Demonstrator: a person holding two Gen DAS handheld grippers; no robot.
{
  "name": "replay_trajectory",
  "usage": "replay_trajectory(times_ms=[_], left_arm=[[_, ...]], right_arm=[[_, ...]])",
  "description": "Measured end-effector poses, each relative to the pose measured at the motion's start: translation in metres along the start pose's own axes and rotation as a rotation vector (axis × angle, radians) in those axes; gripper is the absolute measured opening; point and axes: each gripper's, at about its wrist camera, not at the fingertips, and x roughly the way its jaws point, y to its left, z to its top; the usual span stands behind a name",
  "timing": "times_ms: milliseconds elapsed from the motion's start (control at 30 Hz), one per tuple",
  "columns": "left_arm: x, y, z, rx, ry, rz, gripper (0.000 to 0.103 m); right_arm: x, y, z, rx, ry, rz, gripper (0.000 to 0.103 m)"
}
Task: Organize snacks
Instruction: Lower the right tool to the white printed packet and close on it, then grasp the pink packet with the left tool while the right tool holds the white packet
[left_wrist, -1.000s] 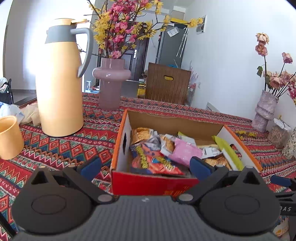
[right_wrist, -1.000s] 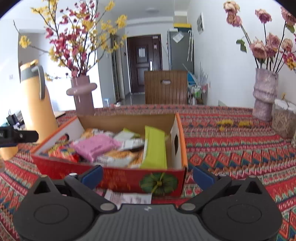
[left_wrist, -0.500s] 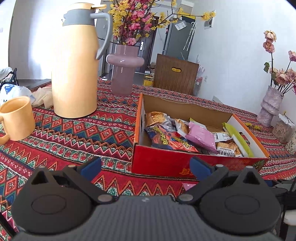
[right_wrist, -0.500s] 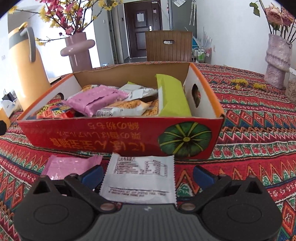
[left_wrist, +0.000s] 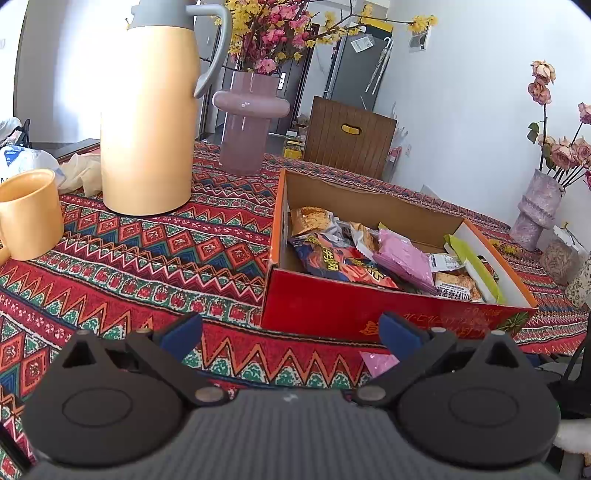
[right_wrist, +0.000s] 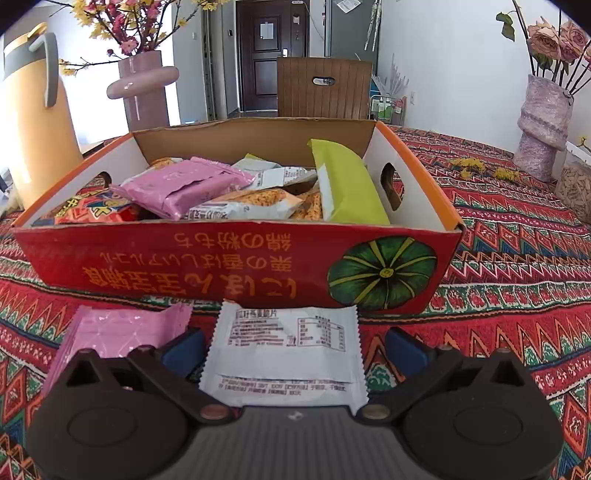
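The white snack packet (right_wrist: 286, 356) lies flat on the patterned tablecloth (right_wrist: 517, 266), just in front of the near wall of the red cardboard box (right_wrist: 236, 266). Its long axis runs near to far, one crimped end toward the box and the other toward the camera, printed label side up. Just left of it lies a pink packet (right_wrist: 118, 334), tilted slightly, its far corner close to the box. The right gripper (right_wrist: 293, 349) hangs low over the white packet with its fingers spread wide, one on each side, not touching it.

The box's long side runs left to right; inside lie a pink packet, a lime-green one standing against the right wall, and several orange ones. The left gripper (left_wrist: 290, 332) is spread too, holding nothing, near the box's left corner.

Further left stand a yellow thermos jug (left_wrist: 147, 122) and a yellow mug (left_wrist: 29, 214); a mauve vase (left_wrist: 245, 122) with blossoms stands behind. A wooden chair back (right_wrist: 323, 88) and a dark door lie beyond
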Motion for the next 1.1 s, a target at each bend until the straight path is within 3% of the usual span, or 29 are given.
replay_trajectory(times_ms=[33, 100, 200, 400, 733, 1100], left_arm=[[0.0, 0.0, 0.0, 0.0, 0.001, 0.001, 0.103], [0.0, 0.001, -0.001, 0.001, 0.005, 0.006, 0.103], [0.001, 0.001, -0.002, -0.006, 0.015, 0.009, 0.103], [0.004, -0.007, -0.005, 0.01, 0.033, 0.007, 0.103], [0.012, -0.031, -0.011, 0.037, 0.085, -0.002, 0.103], [0.042, -0.077, -0.016, 0.032, 0.218, -0.013, 0.103]], right_arm=[[-0.001, -0.001, 0.0, 0.0, 0.001, 0.007, 0.103], [-0.005, 0.0, -0.001, -0.012, -0.01, 0.022, 0.088], [-0.011, 0.0, -0.001, -0.025, -0.019, 0.04, 0.073], [-0.024, 0.001, -0.009, -0.075, -0.044, 0.078, 0.061], [-0.047, -0.021, -0.016, -0.025, -0.107, 0.106, 0.059], [-0.071, -0.057, -0.026, 0.028, -0.184, 0.11, 0.061]])
